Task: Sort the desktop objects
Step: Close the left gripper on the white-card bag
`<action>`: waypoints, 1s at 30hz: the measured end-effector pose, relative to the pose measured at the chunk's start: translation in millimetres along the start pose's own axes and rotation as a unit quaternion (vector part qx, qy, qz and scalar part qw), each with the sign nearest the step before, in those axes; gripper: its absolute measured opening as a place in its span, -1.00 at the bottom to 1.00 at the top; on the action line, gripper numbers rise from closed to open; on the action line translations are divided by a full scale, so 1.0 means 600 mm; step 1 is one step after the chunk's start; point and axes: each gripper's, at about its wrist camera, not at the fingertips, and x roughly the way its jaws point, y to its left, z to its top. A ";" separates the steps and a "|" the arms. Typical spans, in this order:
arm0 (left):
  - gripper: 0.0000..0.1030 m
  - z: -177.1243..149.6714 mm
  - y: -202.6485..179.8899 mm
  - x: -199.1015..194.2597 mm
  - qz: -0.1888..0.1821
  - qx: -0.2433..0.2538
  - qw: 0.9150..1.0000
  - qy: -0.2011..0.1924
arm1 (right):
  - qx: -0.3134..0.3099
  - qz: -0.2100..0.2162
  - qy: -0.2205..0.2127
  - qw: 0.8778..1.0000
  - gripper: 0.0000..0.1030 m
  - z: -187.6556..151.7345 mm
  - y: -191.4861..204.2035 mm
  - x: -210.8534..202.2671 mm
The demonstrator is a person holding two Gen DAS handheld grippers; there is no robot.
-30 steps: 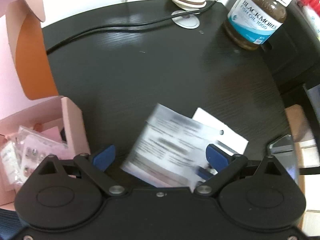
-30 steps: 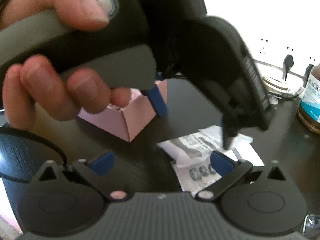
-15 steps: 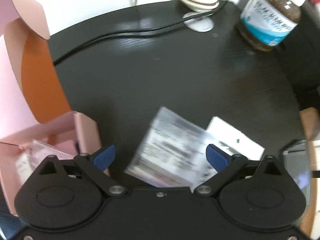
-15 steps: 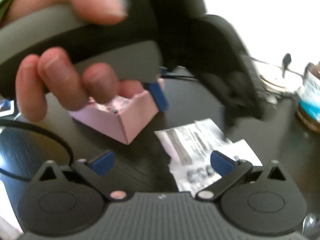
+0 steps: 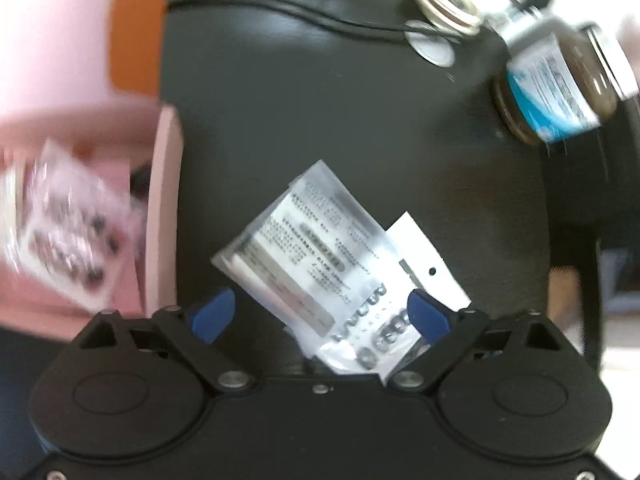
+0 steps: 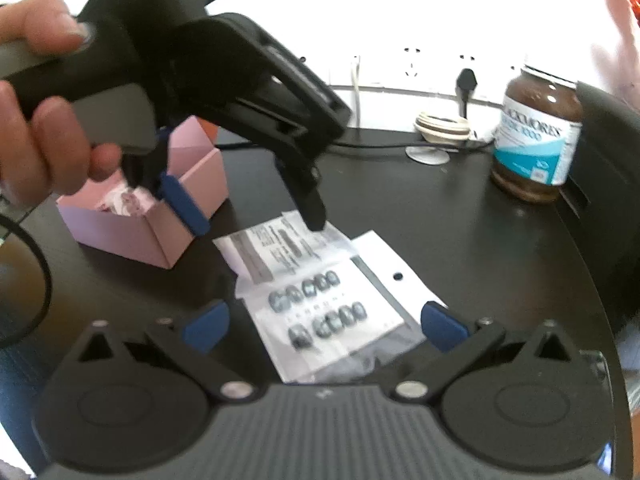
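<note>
pink box (image 6: 160, 236) sat far left on the dark table (image 5: 320, 128), lid up, orange inside the flap; it already held printed packets (image 5: 68, 248), blurred in the left wrist view. a person's hand (image 6: 36, 128) gripped the left tool's grey handle above the box. left gripper (image 5: 320, 314) pointed steeply down, just right of the box wall. its jaws were wide but closing; blue pads stood either side of the clear packet (image 5: 316, 252) without pressing on it. in the right wrist view, one left fingertip (image 6: 316, 216) sat at the packet's far edge; couldn't tell if it touched.

the clear packet lay flat mid-table, printed label toward the box, two rows of small dark round pieces at its near end. a white card with a punched hole (image 6: 384, 268) lay under it, sticking out on its right side. right gripper (image 6: 324, 326) hung low over the near end of the same packet, jaws apart, nothing between the pads but the packet lying below them.

further right at the back: a black cable (image 5: 280, 4) running along the table, a roll of tape (image 6: 440, 124), a small white disc (image 6: 428, 155) just in front of it. far right, a brown supplement jar with blue-white label (image 6: 536, 148), upright, well apart from the packet.
</note>
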 end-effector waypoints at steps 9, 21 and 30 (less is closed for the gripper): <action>0.55 0.001 -0.020 0.016 0.012 -0.020 0.999 -0.025 | 0.001 0.004 0.001 1.000 0.99 -0.026 0.013 -0.037; 0.47 0.067 -0.008 0.023 -0.001 -0.026 0.997 -0.071 | 0.016 0.005 -0.008 1.000 0.99 -0.025 0.004 -0.044; 0.47 0.054 -0.023 0.038 0.026 -0.013 0.996 -0.083 | 0.004 0.011 -0.020 1.000 0.99 -0.016 0.013 -0.042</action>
